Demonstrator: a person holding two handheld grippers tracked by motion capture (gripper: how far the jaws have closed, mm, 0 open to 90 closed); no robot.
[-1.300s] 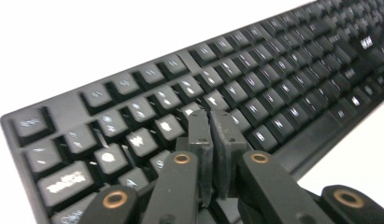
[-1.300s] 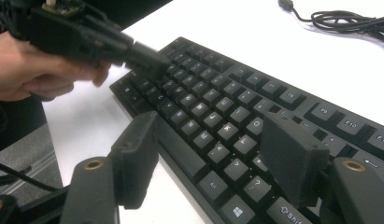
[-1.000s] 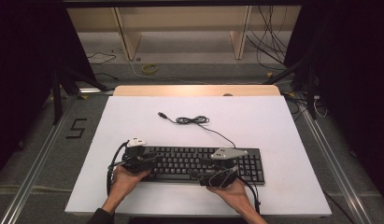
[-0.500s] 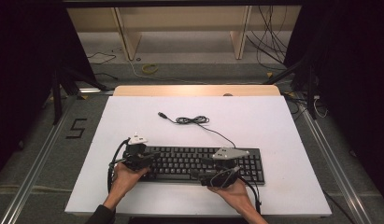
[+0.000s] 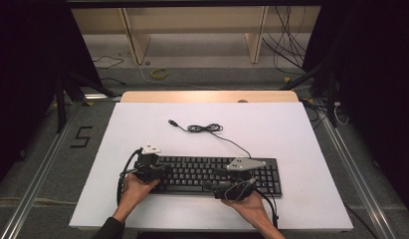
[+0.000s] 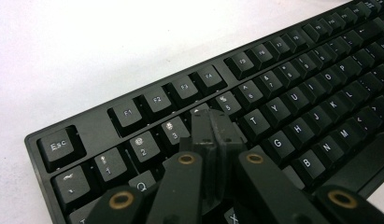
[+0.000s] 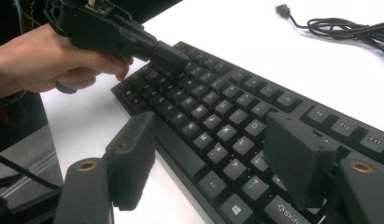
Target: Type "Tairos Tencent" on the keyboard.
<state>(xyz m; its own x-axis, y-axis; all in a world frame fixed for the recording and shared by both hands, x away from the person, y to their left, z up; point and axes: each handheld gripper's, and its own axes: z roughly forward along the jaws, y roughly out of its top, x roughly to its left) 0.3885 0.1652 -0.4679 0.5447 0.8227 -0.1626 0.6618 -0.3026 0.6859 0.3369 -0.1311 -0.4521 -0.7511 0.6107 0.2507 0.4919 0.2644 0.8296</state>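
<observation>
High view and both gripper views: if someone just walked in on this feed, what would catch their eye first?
The black keyboard lying along the near edge of the white table, with a hand-held gripper at each end. The left gripper, jaws shut, has its tips on the keys just below the number row, near 4; the right gripper hangs open over the keys at the bottom row. Behind, the keyboard's loose cable lies coiled mid-table.

White tabletop (image 5: pixel 291 129) evenly and brightly lit from above, dark surroundings falling to black, soft faint shadows, slightly soft high view, tabletop near overexposed in the gripper views, nearest black tongs (image 7: pixel 213 163) blurred
</observation>
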